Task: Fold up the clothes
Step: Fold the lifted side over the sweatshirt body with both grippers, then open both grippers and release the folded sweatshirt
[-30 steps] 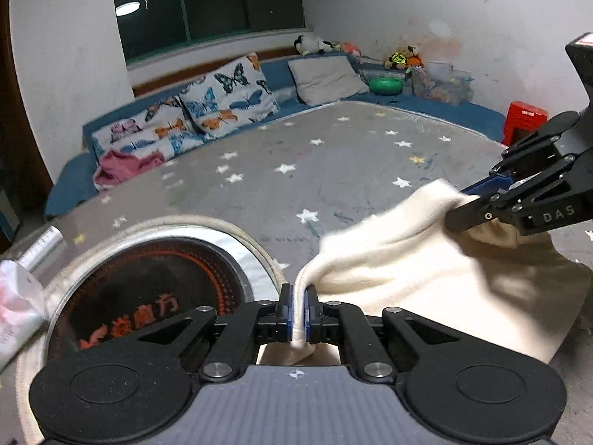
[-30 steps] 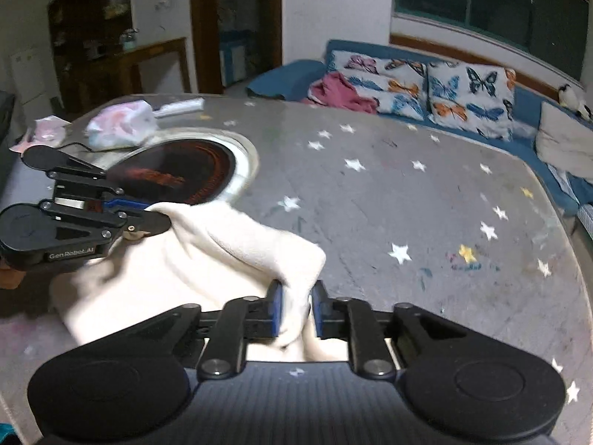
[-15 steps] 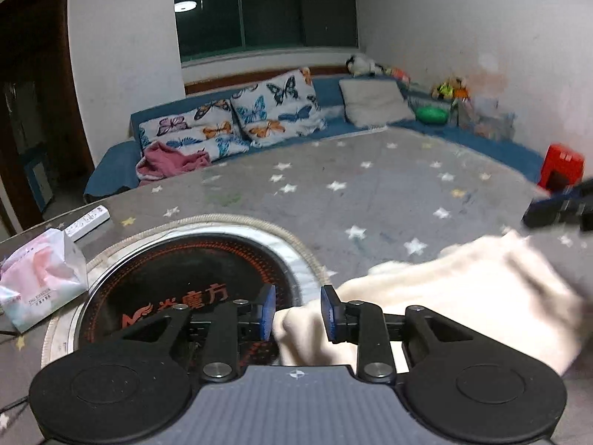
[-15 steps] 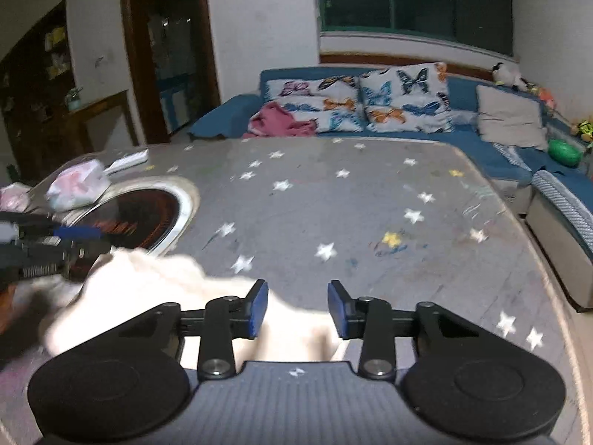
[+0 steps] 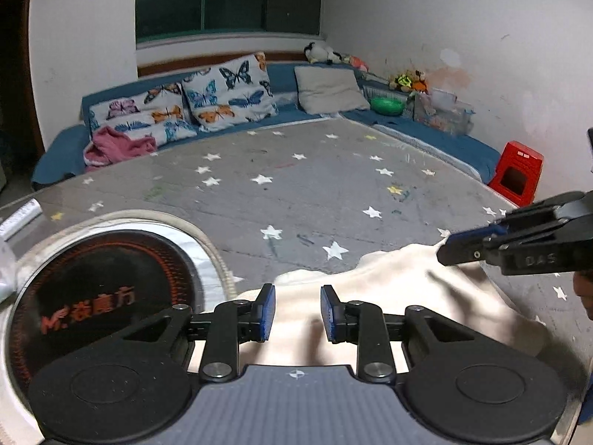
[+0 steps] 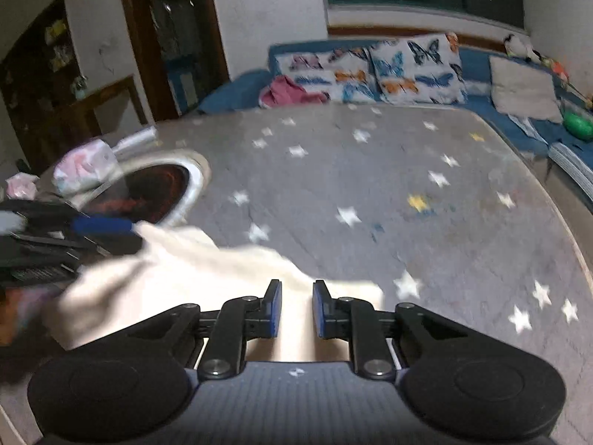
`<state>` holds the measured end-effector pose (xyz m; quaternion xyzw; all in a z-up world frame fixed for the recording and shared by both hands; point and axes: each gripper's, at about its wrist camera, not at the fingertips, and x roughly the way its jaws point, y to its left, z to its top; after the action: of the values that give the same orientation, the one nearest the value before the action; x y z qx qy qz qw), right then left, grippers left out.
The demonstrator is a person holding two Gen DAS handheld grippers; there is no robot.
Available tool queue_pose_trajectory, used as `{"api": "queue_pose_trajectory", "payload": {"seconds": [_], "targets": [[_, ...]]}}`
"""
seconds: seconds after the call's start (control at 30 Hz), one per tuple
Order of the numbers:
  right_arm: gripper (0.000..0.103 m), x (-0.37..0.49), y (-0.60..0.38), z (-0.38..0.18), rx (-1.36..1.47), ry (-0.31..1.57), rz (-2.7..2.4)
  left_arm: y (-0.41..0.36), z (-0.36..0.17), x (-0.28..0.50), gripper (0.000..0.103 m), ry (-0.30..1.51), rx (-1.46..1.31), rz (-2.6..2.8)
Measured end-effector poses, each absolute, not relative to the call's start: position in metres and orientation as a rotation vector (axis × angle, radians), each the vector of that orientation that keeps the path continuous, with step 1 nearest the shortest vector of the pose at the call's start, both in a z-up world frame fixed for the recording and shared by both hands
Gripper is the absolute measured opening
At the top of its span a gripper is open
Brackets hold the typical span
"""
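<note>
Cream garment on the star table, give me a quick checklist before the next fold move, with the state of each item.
1. Left tool open and free of fabric: ok, pads apart over the cream garment.
2. Right tool open: ok, pads apart, cloth beneath.
3. Garment lying on the star table, not hanging off: cannot tell, the near edge is hidden by the tools.
4. Garment flat enough for a clean fold: not ok, the far edge looks bunched and uneven.
5. Fabric clear of the round burner: cannot tell, its left edge lies very close.
6. Right wrist view sharp: not ok, motion-blurred.
</note>
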<state>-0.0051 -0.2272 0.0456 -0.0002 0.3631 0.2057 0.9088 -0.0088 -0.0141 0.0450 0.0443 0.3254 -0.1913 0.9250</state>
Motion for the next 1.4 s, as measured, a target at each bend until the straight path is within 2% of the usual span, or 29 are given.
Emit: {"api": "queue_pose_trajectory", "payload": {"seconds": [0.33,0.6,0.83,1.4], "targets": [[0.016,0.02,-0.188,0.029,-0.008,0.767,0.456,-0.026,0.027,0.008,0.029,0.72,0.087,-0.378],[0.016,0.011,-0.172,0.037,-0.087,0.716,0.459,-0.029,0.035,0.005,0.029,0.685,0.072,-0.386],[0.016,0.017,-0.166,0.028,-0.102,0.743,0.459,-0.031,0.028,0.012,0.03,0.701,0.057,-0.378],[0.016,-0.032,-0.163,0.034,-0.177,0.706,0.532,0.006,0.034,-0.039,0.029,0.658,0.005,-0.321]]}}
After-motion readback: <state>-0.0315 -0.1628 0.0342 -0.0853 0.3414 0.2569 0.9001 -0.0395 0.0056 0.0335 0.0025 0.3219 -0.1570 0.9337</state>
